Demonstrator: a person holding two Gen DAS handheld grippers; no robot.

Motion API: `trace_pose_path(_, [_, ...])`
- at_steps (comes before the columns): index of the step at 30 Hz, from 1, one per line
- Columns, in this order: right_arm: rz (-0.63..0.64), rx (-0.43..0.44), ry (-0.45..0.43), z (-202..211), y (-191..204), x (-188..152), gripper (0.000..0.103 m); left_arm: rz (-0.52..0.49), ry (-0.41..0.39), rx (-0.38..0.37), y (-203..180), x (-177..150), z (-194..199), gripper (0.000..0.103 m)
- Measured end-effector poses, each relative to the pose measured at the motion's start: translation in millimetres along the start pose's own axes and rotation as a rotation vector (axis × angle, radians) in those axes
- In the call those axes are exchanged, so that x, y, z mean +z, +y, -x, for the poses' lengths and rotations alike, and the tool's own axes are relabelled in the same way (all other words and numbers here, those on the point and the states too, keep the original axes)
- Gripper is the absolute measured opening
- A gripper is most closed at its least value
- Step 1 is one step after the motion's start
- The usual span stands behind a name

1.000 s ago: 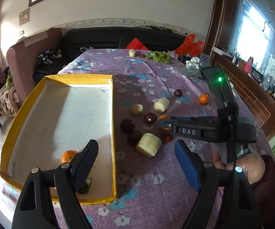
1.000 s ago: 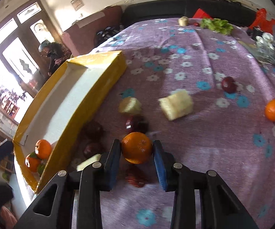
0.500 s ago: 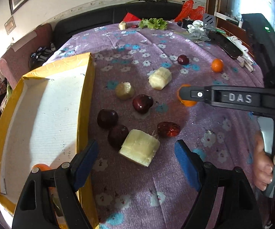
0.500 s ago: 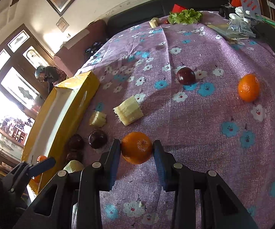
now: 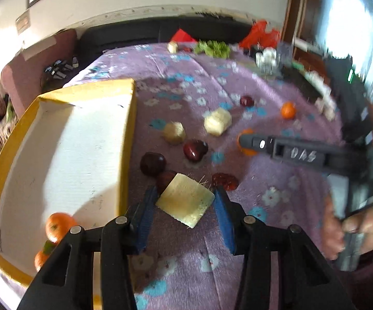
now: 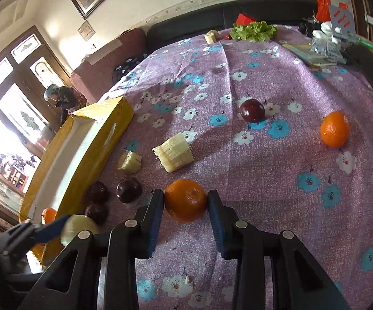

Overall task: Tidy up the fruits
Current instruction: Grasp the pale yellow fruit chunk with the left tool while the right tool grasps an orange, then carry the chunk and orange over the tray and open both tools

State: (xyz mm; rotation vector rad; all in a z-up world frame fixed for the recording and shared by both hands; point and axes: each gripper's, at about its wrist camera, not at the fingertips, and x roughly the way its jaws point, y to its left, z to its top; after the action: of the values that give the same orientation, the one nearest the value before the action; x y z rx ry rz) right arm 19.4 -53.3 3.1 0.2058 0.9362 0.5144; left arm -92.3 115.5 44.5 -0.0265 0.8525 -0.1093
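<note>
My left gripper (image 5: 185,206) is shut on a pale yellow cut fruit chunk (image 5: 185,201) and holds it just right of the yellow-rimmed box (image 5: 125,139), which holds two oranges (image 5: 58,223) at its near corner. My right gripper (image 6: 185,208) is shut on an orange (image 6: 185,200) above the purple flowered cloth (image 6: 264,160). Loose on the cloth lie dark plums (image 6: 129,189), two more pale chunks (image 6: 174,152), a far plum (image 6: 251,110) and another orange (image 6: 334,128). The right gripper also shows in the left wrist view (image 5: 248,142).
Lettuce (image 6: 253,30), a small pale roll (image 6: 211,36), packets and a dark flat object (image 6: 370,69) lie at the far and right table edge. A black sofa (image 6: 212,18) and a maroon armchair stand behind. A red dried fruit (image 5: 225,180) lies near my left fingers.
My left gripper moved forward and closed on the pale fruit chunk, lifting it. My right gripper keeps its hold on the orange and has shifted slightly.
</note>
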Motion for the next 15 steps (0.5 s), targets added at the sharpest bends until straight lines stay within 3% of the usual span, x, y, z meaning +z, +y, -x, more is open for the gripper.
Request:
trace_pose_path(5, [0.026, 0.025, -0.061, 13, 9, 0, 0.039, 0.106, -0.125, -0.031, 36, 5, 66, 0.044])
trace_pose_path(11, [0.102, 0.084, -0.183, 71, 56, 13, 0.039, 0.121, -0.291, 0.073, 85, 13, 159, 0.045])
trace_pose_path(15, [0.199, 0.133, -0.243, 114, 110, 35, 0.039, 0.126, -0.339, 0.13, 121, 33, 199, 0.045])
